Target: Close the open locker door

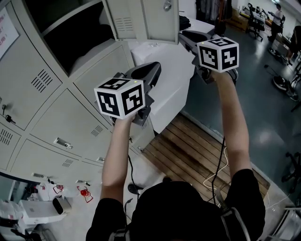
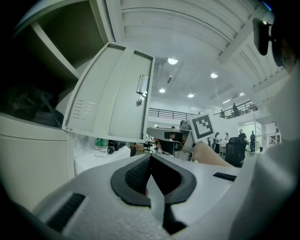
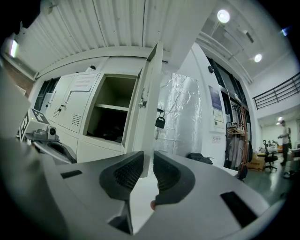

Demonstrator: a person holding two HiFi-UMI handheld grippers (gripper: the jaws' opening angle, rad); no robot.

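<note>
The open locker door hangs out from the grey locker bank at the top of the head view, its latch on the outer face. The left gripper view shows the door's face, and it appears edge-on in the right gripper view. My left gripper is raised below the door, jaws shut on nothing. My right gripper is raised by the door's free edge. Its jaws stand a little apart, and the door's edge lines up with the gap. Contact cannot be told.
Closed grey lockers fill the left. A white plastic-covered block stands right of the lockers, with a wooden pallet below it. A padlock hangs near the door. People and office chairs are far off.
</note>
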